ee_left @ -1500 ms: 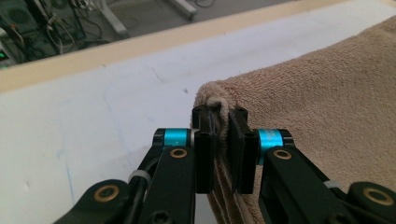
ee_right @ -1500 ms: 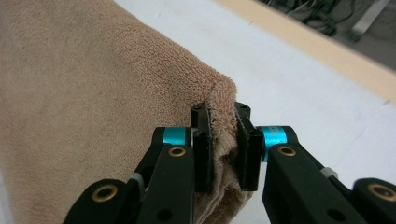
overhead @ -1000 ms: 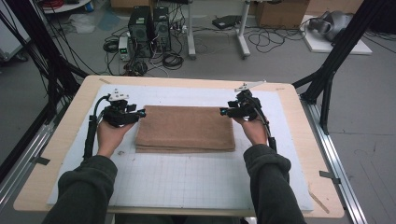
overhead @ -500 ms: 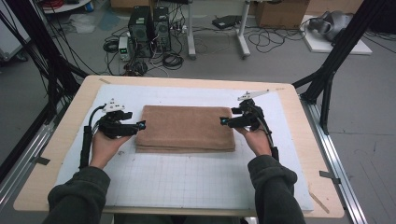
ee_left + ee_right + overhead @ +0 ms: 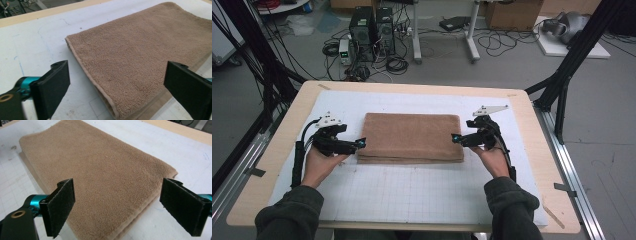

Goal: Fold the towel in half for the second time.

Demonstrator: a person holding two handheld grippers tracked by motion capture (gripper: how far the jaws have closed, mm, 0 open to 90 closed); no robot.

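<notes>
Towel [image 5: 411,136], brown and folded into a flat rectangle, lies in the middle of the high view on the white gridded mat [image 5: 412,195], one short end at each gripper. The left gripper [image 5: 360,144] and right gripper [image 5: 455,138] have just been opening, and their jaws stand spread with nothing pinched between them. For a clean next fold, I judge each should bite all the layers at its near corner, level and together.
</notes>
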